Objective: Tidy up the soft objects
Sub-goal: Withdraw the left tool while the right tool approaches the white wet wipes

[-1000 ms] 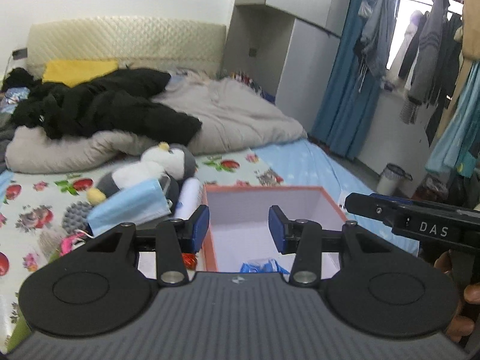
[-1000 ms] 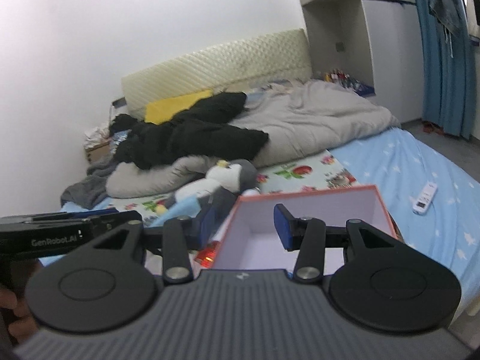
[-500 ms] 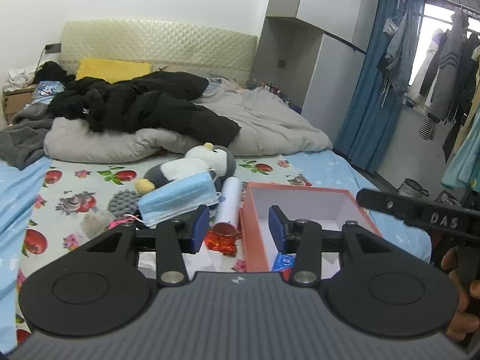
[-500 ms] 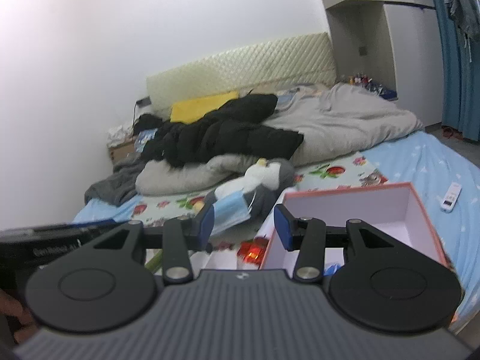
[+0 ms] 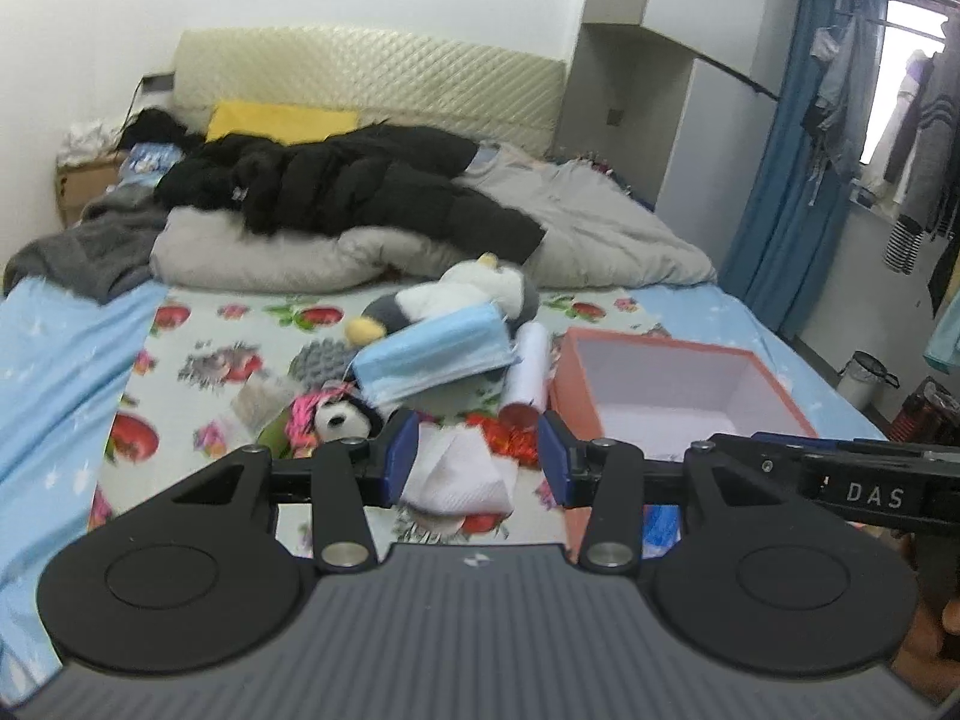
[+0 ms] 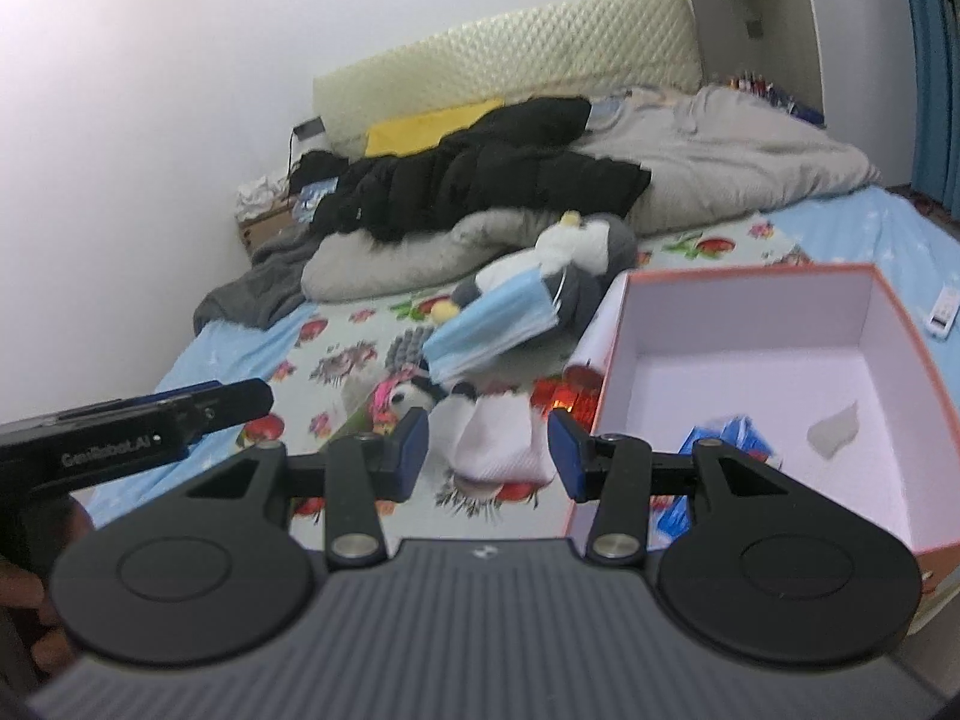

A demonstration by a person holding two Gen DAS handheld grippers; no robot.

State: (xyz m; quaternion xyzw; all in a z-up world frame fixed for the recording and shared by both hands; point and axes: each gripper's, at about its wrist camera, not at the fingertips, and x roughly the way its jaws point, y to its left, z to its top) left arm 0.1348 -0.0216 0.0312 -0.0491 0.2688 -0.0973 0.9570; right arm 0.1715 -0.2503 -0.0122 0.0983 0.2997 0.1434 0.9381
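Both grippers, left [image 5: 477,461] and right [image 6: 489,455], gape wide, empty, framing the white sock [image 6: 501,441] on the bed beside the orange box [image 6: 900,312]. Selection stage; next, likely descend and pinch.

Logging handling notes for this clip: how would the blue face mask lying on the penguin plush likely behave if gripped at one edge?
The blue face mask looks thin and pleated, so it would probably droop limply. It seems very light. Its ear loops may snag the penguin plush it rests against.
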